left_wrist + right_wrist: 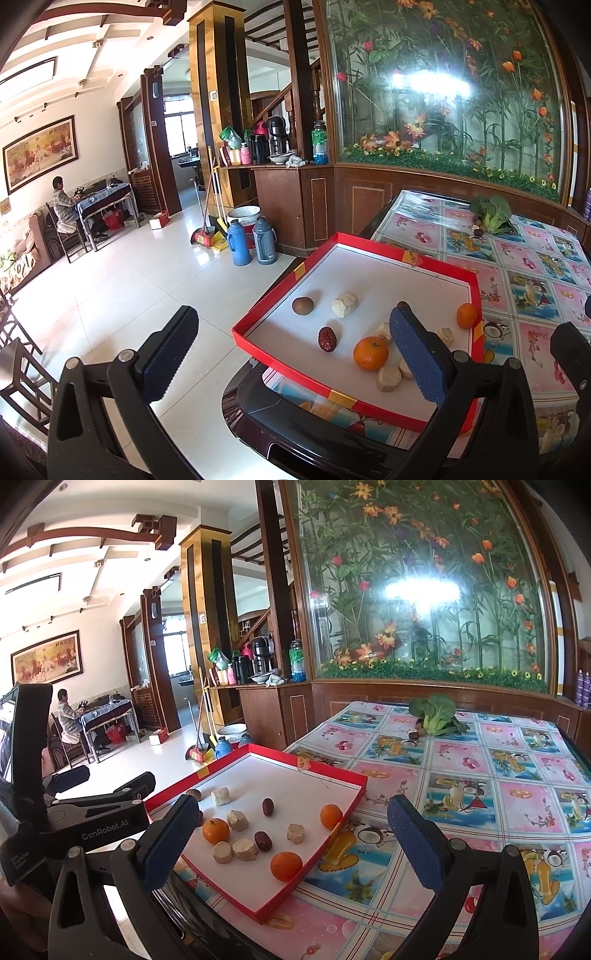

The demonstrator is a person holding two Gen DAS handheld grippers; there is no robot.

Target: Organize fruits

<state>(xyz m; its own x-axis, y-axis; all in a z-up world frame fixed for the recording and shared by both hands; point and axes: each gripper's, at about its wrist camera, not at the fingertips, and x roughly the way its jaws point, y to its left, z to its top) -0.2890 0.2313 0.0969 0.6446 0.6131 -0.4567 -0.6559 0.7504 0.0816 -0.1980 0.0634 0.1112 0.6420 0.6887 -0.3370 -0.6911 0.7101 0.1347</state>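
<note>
Three round orange tangerines point(285, 866), dark red wrinkled dates point(263, 840) and pale puffed-grain cakes point(244, 848) lie mixed in the shallow red-rimmed white cardboard tray point(295, 775) on the table point(480, 812), unsorted as judged; left tongs point(291, 362) and right tongs point(291, 842) both gape empty.

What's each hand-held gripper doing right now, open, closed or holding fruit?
Left hand-held gripper: open, holding nothing, beside the red tray.
Right hand-held gripper: open, holding nothing, over the tray.
</note>
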